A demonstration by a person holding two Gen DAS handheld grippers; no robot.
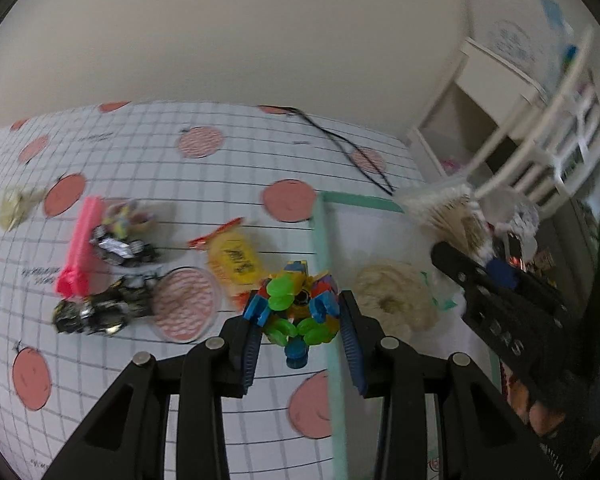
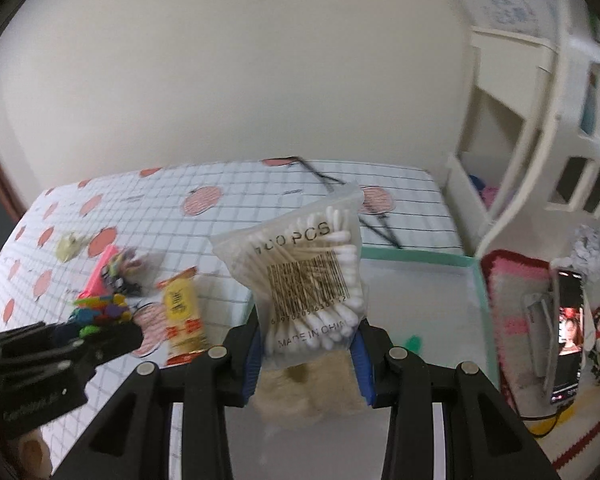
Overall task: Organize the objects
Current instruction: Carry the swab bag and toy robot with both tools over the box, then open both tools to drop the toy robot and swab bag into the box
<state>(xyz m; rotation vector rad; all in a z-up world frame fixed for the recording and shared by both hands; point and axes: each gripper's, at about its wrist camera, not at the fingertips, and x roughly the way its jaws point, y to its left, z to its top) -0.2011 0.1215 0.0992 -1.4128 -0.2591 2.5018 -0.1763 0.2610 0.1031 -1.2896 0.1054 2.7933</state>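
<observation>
On the left of the desk (image 1: 112, 148), your left gripper (image 1: 300, 332) is closed on the cluster of coloured plastic pieces (image 1: 296, 304), beside the green-edged tray (image 1: 324, 240). The grip catches only outer pieces, so I judge the cluster may twist or shed parts. To the right, your right gripper (image 2: 308, 344) pinches the bag of cotton swabs (image 2: 308, 264) by its lower end above the tray; slack film could slip free.
</observation>
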